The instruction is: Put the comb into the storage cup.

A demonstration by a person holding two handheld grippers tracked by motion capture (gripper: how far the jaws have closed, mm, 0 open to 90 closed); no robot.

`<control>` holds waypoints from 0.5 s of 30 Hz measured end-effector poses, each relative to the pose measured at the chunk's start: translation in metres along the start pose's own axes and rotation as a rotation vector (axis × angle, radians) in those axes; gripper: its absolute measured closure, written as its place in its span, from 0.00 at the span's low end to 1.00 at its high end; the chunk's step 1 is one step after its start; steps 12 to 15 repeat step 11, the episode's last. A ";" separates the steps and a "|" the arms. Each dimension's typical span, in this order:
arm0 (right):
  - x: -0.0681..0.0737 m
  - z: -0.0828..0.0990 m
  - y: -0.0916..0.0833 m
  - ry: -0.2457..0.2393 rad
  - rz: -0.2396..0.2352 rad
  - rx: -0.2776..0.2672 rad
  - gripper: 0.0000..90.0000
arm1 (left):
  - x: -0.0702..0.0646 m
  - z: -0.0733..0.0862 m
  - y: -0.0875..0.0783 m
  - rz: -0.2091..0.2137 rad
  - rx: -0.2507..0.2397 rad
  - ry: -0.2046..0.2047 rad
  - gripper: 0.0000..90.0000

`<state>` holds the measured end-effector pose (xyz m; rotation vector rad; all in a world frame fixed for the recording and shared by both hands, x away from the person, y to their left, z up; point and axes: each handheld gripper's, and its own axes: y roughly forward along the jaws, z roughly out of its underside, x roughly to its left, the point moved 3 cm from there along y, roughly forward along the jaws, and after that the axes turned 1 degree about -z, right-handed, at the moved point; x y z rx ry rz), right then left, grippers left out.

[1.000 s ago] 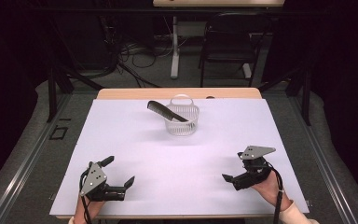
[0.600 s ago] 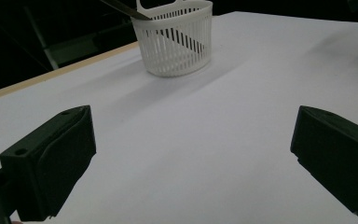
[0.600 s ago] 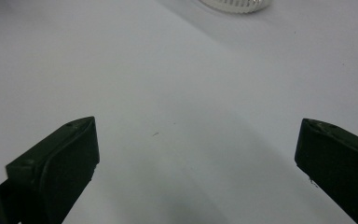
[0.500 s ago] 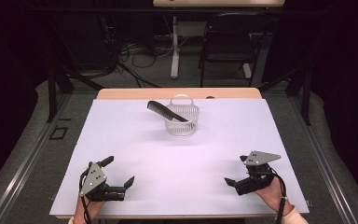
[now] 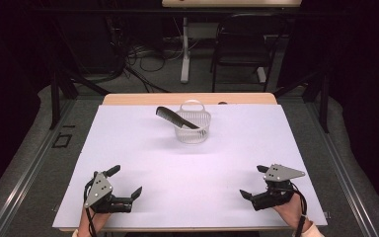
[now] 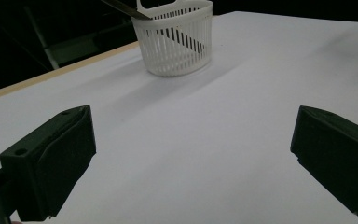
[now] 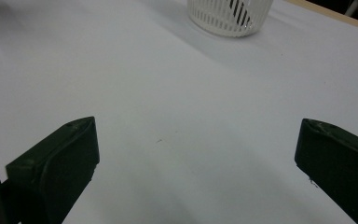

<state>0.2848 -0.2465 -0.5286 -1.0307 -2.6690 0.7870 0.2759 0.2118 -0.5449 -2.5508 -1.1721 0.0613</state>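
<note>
Comb [image 5: 176, 117] leans in the white basket [image 5: 193, 129] at the table's far side, one end jutting over the rim. Over the last second I see my right gripper [image 5: 254, 181] pull back to the near edge; the left gripper [image 5: 125, 181] hasn't moved. Both have jaws apart and empty, so I judge the placing finished.

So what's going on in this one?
A person holds a two-jaw gripper in each hand near the front edge of the table. The left gripper and the right gripper are both open and hold nothing. Farther back sits a white basket with a black comb leaning in it, one end sticking out over the rim. Neither gripper is near the basket.
</note>
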 end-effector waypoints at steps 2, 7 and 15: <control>0.000 0.000 -0.001 -0.002 0.002 -0.004 0.00 | 0.000 0.000 0.000 0.001 0.001 0.001 0.00; 0.001 0.002 -0.002 0.000 0.005 -0.010 0.00 | 0.000 0.000 0.001 -0.001 0.002 0.000 0.00; 0.000 0.002 -0.002 -0.010 0.011 -0.011 0.00 | 0.001 0.000 0.001 0.000 0.005 0.001 0.00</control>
